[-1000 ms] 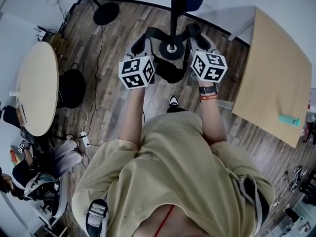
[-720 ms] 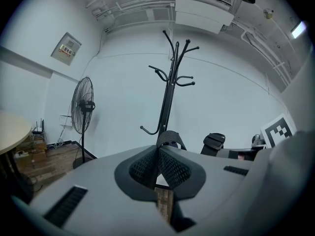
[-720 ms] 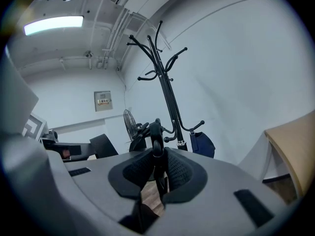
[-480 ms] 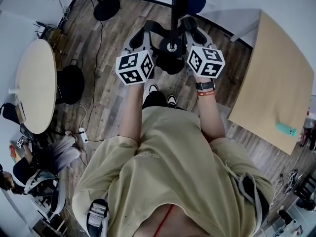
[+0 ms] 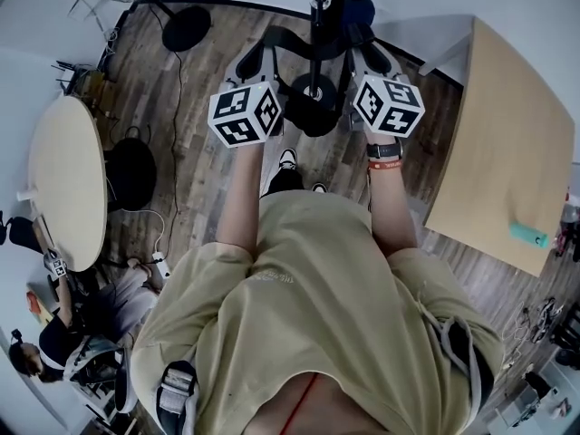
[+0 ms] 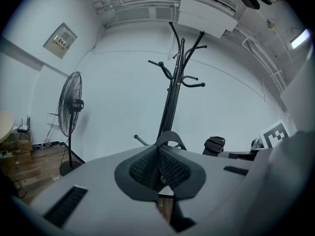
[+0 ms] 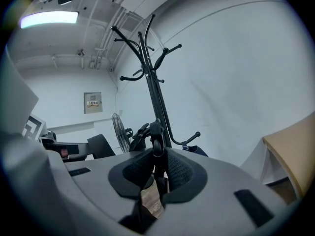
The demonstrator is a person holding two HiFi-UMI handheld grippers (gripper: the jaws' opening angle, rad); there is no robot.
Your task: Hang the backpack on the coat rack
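The black backpack (image 5: 313,125) hangs between my two grippers, right at the foot of the black coat rack (image 5: 317,12). My left gripper (image 5: 256,62) is shut on one black strap (image 6: 160,167), pinched between its mesh pads. My right gripper (image 5: 367,57) is shut on the other strap (image 7: 156,154). In both gripper views the coat rack (image 6: 173,90) (image 7: 151,82) stands close ahead, its curved hooks well above the jaws. Most of the bag is hidden below the grippers.
A dark blue bag (image 5: 355,3) hangs on a low hook of the rack. A standing fan (image 6: 70,113) is at the left, its base (image 5: 186,27) on the floor. A wooden table (image 5: 507,152) is at the right, a round table (image 5: 63,179) at the left, and a person sits at the lower left (image 5: 82,333).
Both grippers have moved forward with the backpack, closer to the coat rack. The person has stepped forward with them.
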